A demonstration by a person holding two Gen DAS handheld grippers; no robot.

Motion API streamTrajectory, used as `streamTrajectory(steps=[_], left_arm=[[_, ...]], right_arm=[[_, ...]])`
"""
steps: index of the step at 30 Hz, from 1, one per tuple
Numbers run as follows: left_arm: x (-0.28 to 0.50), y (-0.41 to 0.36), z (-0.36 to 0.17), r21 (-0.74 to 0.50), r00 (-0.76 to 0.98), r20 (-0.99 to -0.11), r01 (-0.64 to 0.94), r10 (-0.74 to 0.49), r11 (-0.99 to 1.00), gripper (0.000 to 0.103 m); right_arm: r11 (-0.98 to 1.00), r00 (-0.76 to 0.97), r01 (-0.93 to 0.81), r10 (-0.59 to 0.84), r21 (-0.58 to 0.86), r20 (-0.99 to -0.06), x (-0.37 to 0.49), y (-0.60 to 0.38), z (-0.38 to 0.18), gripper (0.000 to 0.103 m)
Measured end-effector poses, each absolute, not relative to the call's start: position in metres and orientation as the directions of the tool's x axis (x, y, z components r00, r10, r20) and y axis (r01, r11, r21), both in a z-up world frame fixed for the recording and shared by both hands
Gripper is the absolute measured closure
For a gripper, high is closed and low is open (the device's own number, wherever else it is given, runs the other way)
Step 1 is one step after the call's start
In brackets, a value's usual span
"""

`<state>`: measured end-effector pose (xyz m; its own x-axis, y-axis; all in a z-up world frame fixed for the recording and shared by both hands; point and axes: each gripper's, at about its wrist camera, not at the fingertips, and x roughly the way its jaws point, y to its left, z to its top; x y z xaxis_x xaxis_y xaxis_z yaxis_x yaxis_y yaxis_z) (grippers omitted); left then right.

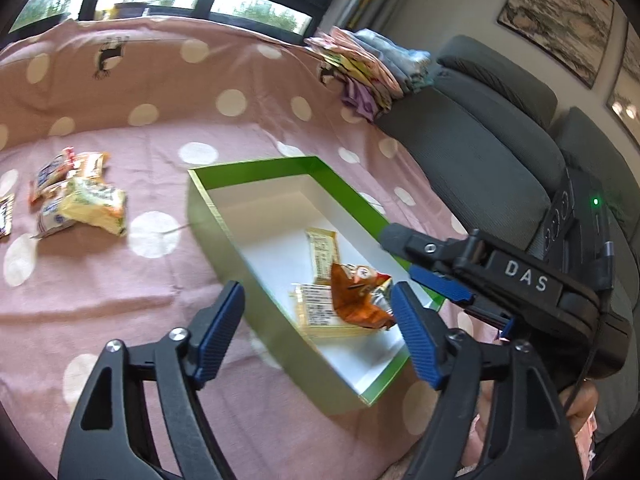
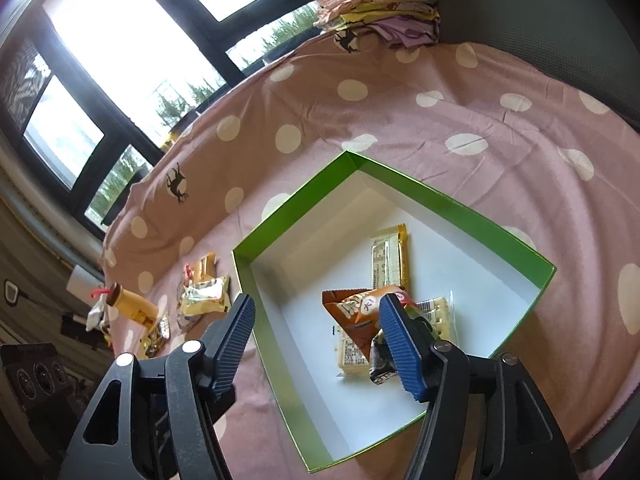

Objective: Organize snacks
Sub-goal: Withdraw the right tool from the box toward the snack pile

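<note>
Left tool (image 1: 318, 330): jaws spread wide, empty, above the box's near end.
Right tool (image 2: 318, 340): agape, empty, over the box.
Box (image 2: 460, 204): green, on dotted cloth (image 1: 120, 292); three packets inside.
Loose snacks (image 1: 80, 196): left of the box.

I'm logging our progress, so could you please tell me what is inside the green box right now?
Inside the green box lie an orange-brown snack packet and a tan wrapped bar. At least one pale packet sits partly under the orange one; anything further beneath is covered.

Pink dotted cloth (image 1: 120, 292) carries green box (image 1: 224, 240), loose snack packets (image 1: 86, 200), folded clothes (image 1: 368, 68).
</note>
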<state>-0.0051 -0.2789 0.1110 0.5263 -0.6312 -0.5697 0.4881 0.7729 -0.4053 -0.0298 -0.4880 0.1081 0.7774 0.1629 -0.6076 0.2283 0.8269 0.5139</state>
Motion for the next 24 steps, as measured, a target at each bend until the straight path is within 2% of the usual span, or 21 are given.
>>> streamTrajectory(steps=[5,8,15,19,24], left_arm=[[-0.011,-0.233,0.113,-0.414,0.579,-0.581,0.394,-0.572,0.820,0.019],[-0.020,-0.211,0.115,-0.378,0.624,-0.582,0.359,-0.521,0.853,0.001],[-0.036,-0.152,0.114,-0.314,0.691,-0.607,0.245,-0.392,0.917,0.001],[-0.038,-0.117,0.109,-0.275,0.712,-0.636,0.152,-0.298,0.949,0.001],[-0.046,-0.074,0.097,-0.248,0.753,-0.624,0.060,-0.207,0.967,0.001]], right_arm=[[0.842,0.796,0.201,0.158,0.501,-0.585,-0.030,-0.472,0.116,0.021],[0.861,0.802,0.182,0.149,0.475,-0.578,-0.028,-0.457,0.120,0.015],[0.903,0.795,0.119,0.163,0.414,-0.585,-0.017,-0.415,0.122,0.012],[0.901,0.809,0.073,0.197,0.428,-0.553,-0.017,-0.393,0.123,0.012],[0.910,0.825,0.006,0.229,0.414,-0.517,-0.018,-0.363,0.122,0.011]])
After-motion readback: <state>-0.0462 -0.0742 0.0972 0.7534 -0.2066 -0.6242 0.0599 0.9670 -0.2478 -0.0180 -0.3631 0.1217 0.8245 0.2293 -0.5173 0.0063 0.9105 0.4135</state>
